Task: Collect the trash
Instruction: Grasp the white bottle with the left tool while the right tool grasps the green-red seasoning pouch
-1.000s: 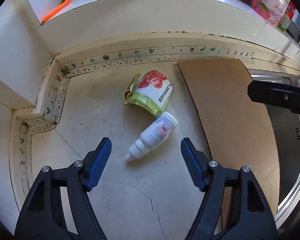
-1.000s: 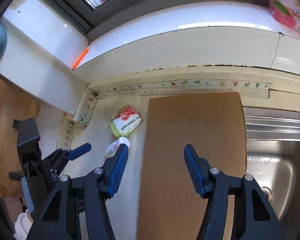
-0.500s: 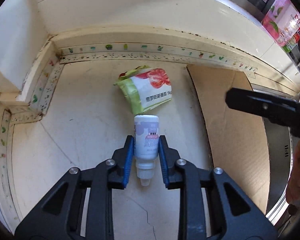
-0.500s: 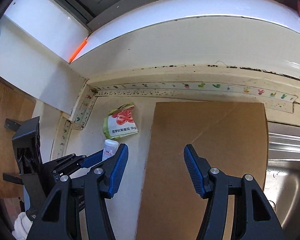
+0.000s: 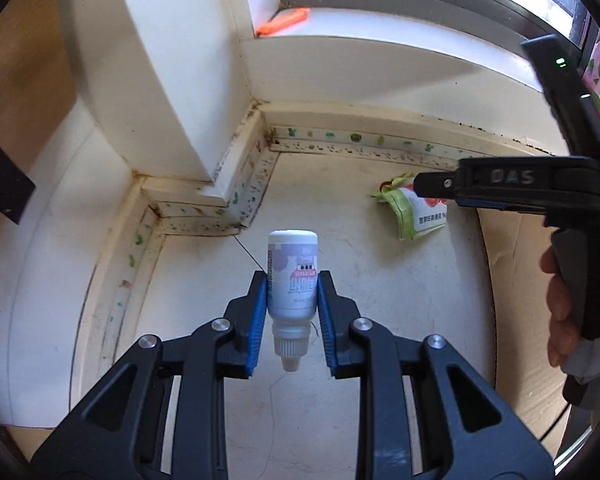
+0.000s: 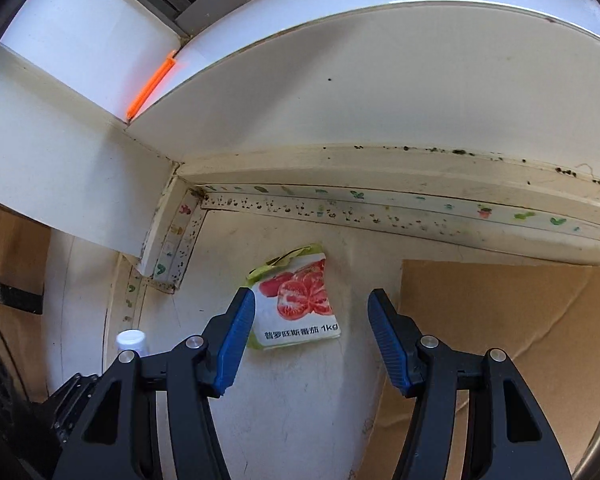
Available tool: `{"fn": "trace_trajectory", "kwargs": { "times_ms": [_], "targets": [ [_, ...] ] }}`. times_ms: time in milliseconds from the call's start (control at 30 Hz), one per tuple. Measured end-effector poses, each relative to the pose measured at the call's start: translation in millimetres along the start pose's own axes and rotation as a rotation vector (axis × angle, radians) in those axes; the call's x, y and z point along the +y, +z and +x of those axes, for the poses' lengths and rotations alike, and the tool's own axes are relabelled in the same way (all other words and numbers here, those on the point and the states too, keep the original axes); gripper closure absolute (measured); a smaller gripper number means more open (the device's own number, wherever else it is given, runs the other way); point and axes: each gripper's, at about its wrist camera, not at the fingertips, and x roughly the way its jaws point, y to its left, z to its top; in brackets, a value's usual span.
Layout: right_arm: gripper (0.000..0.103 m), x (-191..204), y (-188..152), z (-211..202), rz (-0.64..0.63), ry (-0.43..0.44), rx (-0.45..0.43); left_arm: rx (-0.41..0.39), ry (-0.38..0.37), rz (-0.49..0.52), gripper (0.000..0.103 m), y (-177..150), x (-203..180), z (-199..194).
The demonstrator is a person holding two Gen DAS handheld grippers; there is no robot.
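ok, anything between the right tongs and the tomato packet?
Nothing. In the right wrist view the open right tongs frame the tomato packet, with only bare countertop between them.

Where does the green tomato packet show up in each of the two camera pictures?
Left wrist view: the tomato packet lies at right of centre on the counter, partly behind the right hand-held gripper.
Right wrist view: the packet lies at centre, just beyond the open blue fingers.
Shared landmark: the orange strip on the window ledge.
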Motion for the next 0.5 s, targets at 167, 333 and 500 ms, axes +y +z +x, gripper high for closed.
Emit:
{"fn": "trace_trajectory", "kwargs": {
  "times_ms": [167, 333, 500],
  "targets": [
    [0.044, 5, 3, 14, -0.025, 0.020, 0.001, -0.002, -0.002, -0.021, 0.081, 2, 8, -5],
    [0.070, 16, -4, 23, -0.060, 0.058, 0.014, 0.010, -0.013, -0.041, 0.081, 0, 10, -8],
    [0.092, 23, -17, 10, -0.071, 0.153, -0.008, 0.010, -0.028, -0.049, 0.081, -4, 10, -17]
  ]
}}
